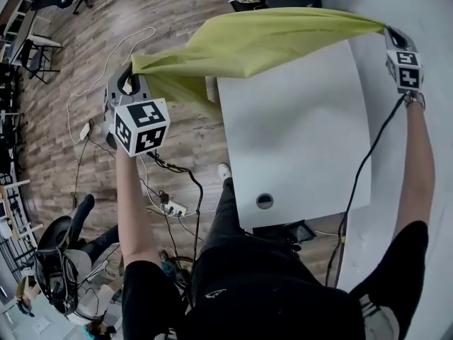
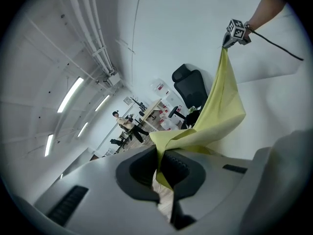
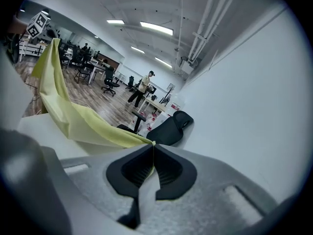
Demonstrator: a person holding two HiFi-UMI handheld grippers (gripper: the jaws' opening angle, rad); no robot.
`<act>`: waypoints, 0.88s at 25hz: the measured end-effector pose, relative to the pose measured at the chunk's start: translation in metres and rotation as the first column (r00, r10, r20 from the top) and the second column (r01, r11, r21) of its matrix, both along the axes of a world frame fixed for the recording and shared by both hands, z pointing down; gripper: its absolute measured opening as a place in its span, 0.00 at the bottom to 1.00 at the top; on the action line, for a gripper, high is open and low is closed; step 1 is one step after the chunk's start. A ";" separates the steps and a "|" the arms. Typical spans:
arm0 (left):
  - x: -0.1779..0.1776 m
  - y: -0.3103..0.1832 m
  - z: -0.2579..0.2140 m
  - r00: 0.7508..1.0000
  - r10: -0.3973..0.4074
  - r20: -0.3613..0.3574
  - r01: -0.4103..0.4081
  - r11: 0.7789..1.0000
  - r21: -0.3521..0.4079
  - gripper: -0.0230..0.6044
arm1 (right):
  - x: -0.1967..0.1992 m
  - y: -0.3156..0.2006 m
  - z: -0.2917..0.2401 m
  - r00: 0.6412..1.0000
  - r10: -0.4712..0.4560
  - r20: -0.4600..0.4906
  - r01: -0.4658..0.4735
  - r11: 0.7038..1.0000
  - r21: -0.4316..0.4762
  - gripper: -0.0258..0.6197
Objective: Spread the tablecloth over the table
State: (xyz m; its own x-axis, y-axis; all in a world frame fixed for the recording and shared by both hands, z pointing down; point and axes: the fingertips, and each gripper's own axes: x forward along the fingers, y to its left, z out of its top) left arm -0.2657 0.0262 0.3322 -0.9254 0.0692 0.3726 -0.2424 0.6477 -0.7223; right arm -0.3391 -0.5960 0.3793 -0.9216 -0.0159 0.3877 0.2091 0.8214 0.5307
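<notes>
**Finding.** The tablecloth (image 1: 255, 44) is off the table (image 1: 297, 133). It hangs in the air as a gathered yellow band over the far edge, and the white top below it is bare. Spreading has not begun.

**Grip.** The left gripper (image 1: 131, 83) is closed on one end of the cloth. Its own view shows the fabric (image 2: 220, 111) pinched between the dark pads (image 2: 183, 168), with a short tail hanging below. The right gripper (image 1: 389, 32) is closed on the other end, and in its view a thin yellow edge (image 3: 73, 116) runs down the seam between the shut jaws. Both holds look narrow, so I judge that a hard tug could pull the cloth out.

**Step in hand.** The cloth sags and is folded on itself between the grippers. It would be best to draw the two ends apart until the top edge is taut, then bring the cloth towards the person, low and level, so the loose part opens over the top instead of landing in a heap.

**Edges and room.** The left gripper is outside the table's left edge, over the wooden floor (image 1: 85, 62). The right gripper is past the right edge, over a pale surface I cannot identify. An office chair (image 3: 168, 126) stands near the far side. Cables and a power strip (image 1: 173, 207) lie on the floor by the person's feet, where a hanging corner could catch.
</notes>
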 end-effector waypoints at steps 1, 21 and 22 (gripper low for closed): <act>0.001 -0.005 -0.001 1.000 0.000 -0.001 0.000 1.000 -0.010 0.05 | -0.001 -0.008 0.000 1.000 0.002 0.001 -0.002 1.000 0.001 0.05; 0.005 -0.076 0.009 0.999 -0.027 -0.038 0.024 0.998 -0.066 0.05 | -0.027 -0.141 -0.035 0.995 0.078 0.057 -0.079 0.997 0.023 0.05; 0.006 -0.080 0.007 0.999 -0.025 -0.037 0.022 0.997 -0.068 0.05 | -0.024 -0.150 -0.037 0.994 0.091 0.061 -0.092 0.995 0.024 0.05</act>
State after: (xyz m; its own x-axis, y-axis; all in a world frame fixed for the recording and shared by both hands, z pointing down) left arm -0.2599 -0.0543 0.3397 -0.9087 0.1173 0.4006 -0.2552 0.6035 -0.7554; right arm -0.3632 -0.7458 0.3421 -0.9375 -0.1108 0.3299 0.1006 0.8212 0.5618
